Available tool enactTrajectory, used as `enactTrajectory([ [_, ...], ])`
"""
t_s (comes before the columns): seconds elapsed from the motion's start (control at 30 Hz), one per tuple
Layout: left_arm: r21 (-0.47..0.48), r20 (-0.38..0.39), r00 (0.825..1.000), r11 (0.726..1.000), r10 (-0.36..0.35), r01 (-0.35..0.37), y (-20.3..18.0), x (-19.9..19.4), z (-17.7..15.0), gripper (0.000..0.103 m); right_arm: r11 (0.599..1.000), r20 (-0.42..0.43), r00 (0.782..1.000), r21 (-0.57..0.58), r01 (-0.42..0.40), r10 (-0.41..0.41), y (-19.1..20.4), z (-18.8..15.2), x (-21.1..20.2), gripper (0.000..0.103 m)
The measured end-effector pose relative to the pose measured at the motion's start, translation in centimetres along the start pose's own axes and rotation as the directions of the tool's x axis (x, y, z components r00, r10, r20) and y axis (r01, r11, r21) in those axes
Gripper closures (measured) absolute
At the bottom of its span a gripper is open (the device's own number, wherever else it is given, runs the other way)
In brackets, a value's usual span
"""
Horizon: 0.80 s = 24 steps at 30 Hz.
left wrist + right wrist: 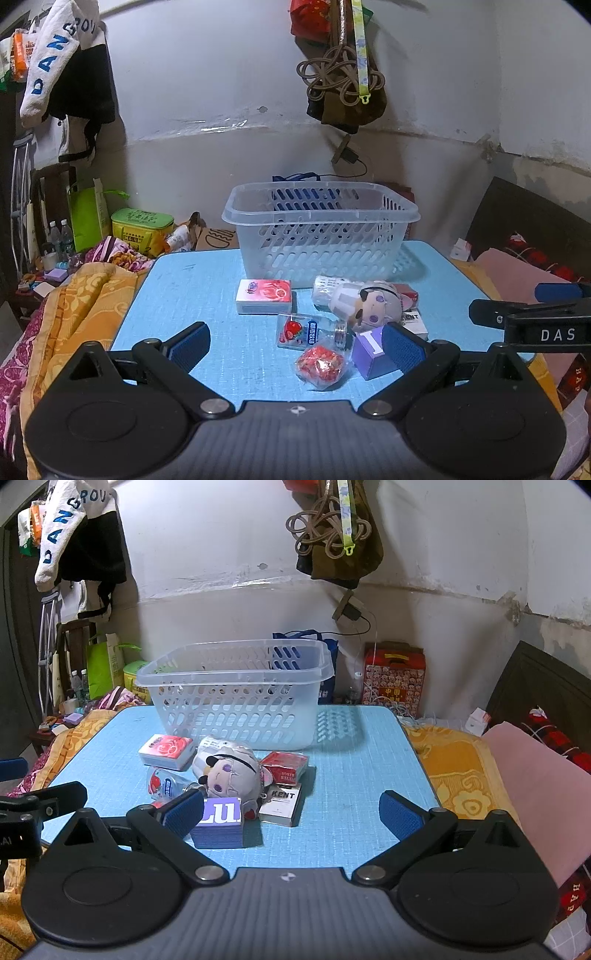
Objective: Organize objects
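A clear slotted plastic basket point(320, 229) point(236, 698) stands at the back of the blue table point(207, 295) point(362, 760). In front of it lie a red and white tissue pack point(264, 295) point(167, 752), a grey plush doll point(373, 302) point(229, 771), a strawberry packet point(297, 331) point(162, 783), a red wrapped snack point(320, 363), a purple box point(371, 349) point(219, 825), a red box point(286, 767) and a white KENT box point(280, 805). My left gripper point(295, 345) is open above the snack. My right gripper point(291, 812) is open near the KENT box.
Orange and floral blankets point(85, 295) lie left of the table, a pink cloth point(532, 790) right. A green bag point(88, 218), yellow tin point(142, 225) and red gift box point(393, 677) stand behind. Clothes and a bag hang on the wall.
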<state>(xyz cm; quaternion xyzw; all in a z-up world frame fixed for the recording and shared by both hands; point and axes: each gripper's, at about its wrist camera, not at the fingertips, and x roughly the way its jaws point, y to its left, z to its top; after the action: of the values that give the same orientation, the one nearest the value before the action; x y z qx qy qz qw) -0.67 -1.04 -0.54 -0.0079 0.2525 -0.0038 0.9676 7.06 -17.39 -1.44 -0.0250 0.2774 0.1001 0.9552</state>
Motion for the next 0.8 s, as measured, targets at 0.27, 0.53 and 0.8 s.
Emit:
enactTrajectory([
  [0.27, -0.018, 0.046, 0.999, 1.0, -0.01, 0.011, 0.52, -0.48, 0.23, 0.002, 1.0, 0.003, 1.0, -0.008, -0.001, 0.001, 0.24, 0.05, -0.04, 0.0],
  [0.53, -0.002, 0.107, 0.994, 1.0, -0.024, 0.024, 0.66, -0.18, 0.42, 0.0, 1.0, 0.004, 1.0, -0.01, -0.006, 0.006, 0.36, 0.09, 0.0, 0.0],
  [0.8, -0.024, 0.097, 0.992, 0.996, -0.078, 0.081, 0.92, -0.52, 0.28, 0.0, 1.0, 0.005, 1.0, -0.012, 0.008, -0.008, 0.29, 0.02, 0.01, 0.0],
])
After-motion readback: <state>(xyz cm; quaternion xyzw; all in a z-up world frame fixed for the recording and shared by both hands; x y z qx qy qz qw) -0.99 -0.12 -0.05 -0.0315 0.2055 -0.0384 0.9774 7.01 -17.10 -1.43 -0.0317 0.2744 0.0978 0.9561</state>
